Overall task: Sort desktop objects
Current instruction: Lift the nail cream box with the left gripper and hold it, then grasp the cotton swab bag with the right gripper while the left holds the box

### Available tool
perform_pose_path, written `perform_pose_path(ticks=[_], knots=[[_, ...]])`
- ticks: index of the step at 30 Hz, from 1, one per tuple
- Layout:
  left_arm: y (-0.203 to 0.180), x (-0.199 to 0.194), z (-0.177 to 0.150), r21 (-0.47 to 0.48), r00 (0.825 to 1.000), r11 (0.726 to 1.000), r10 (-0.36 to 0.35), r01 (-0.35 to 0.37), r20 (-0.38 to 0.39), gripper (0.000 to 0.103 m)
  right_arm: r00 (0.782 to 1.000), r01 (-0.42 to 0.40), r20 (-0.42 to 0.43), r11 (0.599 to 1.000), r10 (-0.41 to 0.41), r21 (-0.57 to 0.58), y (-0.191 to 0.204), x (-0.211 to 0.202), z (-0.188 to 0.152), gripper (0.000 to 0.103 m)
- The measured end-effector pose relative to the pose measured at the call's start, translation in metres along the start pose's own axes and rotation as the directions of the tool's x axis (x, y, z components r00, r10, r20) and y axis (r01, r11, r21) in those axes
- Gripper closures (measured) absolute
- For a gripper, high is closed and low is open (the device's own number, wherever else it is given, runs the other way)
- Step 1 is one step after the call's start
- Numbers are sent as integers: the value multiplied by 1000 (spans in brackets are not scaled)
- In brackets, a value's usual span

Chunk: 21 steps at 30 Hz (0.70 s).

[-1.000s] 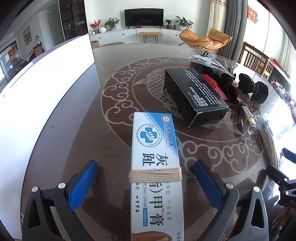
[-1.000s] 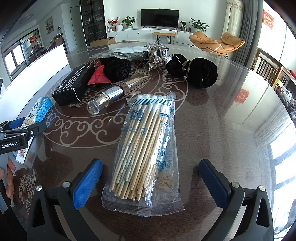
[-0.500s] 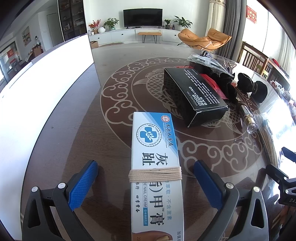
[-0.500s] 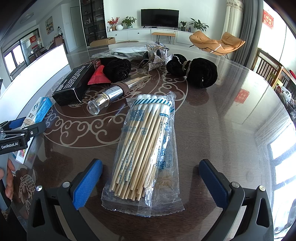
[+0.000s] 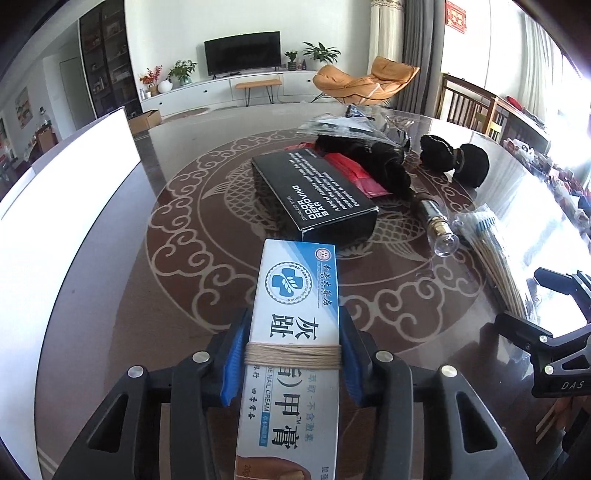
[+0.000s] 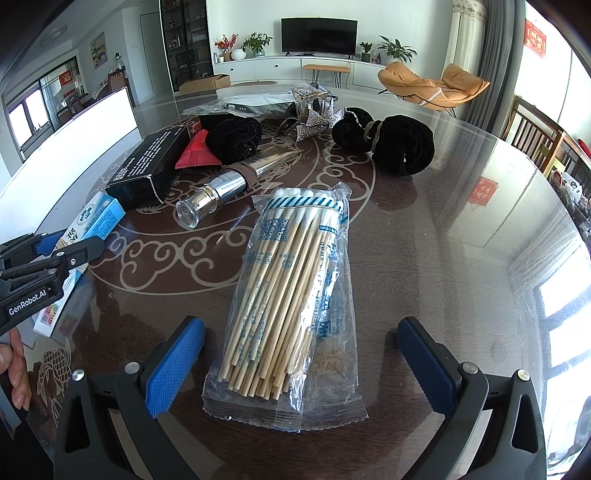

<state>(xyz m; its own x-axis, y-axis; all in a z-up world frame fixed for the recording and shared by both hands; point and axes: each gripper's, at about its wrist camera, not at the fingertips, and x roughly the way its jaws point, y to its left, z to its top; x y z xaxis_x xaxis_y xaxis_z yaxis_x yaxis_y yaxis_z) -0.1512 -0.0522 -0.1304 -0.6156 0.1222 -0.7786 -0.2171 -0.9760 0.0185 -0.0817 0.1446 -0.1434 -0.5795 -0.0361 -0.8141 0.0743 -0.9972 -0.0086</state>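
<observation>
The sort looks barely begun: the left gripper [image 5: 291, 354] is closing its blue pads onto the long sides of the nail cream box [image 5: 291, 332], a slim white-and-blue carton bound with tan string, just this side of the matte black box [image 5: 314, 192]. Beyond that black box, black velvety scrunchies [image 6: 400, 142], a red sachet [image 6: 195, 149] and a chrome tube [image 6: 221, 190] lie unsorted. The right gripper [image 6: 301, 363] stands spread around a crinkly clear bag of cotton swabs [image 6: 291, 295], pads clear of it.

A television [image 6: 319, 35] is standing against the white rear wall, upper centre. An orange lounge chair [image 6: 434, 85] is sitting upper right. Daylight is entering from the right-side windows [image 6: 561, 288].
</observation>
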Motion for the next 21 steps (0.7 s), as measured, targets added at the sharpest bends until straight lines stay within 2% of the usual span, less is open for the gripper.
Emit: perform_pose_path(ticks=[7,9,12,13,14,15,21], knots=[[-8,4,8,8,1000,1000,30,-30,2,56,1000,0,0,1000,0,0,0,0,0,0],[-9,3,9,10,998,998,56,-56,2,49,1000,0,0,1000,0,0,-1,0,0,0],[0,6,9,-32,996,996,84,-84,-18,24,1000,0,0,1000,0,0,-1,0,0,0],[3,9,10,-48,997,997,66,-68,-44,2,1000,0,0,1000,0,0,0,0,0,0],[7,14,10,-66,997,997,29,-34,-77,0,1000,0,0,1000,0,0,-1,0,0,0],[9,14,10,-70,997,997,23,-28,-76,0,1000,0,0,1000,0,0,-1,0,0,0],[9,10,7,-73,997,997,30,-35,-71,0,1000,0,0,1000,0,0,-1,0,0,0]])
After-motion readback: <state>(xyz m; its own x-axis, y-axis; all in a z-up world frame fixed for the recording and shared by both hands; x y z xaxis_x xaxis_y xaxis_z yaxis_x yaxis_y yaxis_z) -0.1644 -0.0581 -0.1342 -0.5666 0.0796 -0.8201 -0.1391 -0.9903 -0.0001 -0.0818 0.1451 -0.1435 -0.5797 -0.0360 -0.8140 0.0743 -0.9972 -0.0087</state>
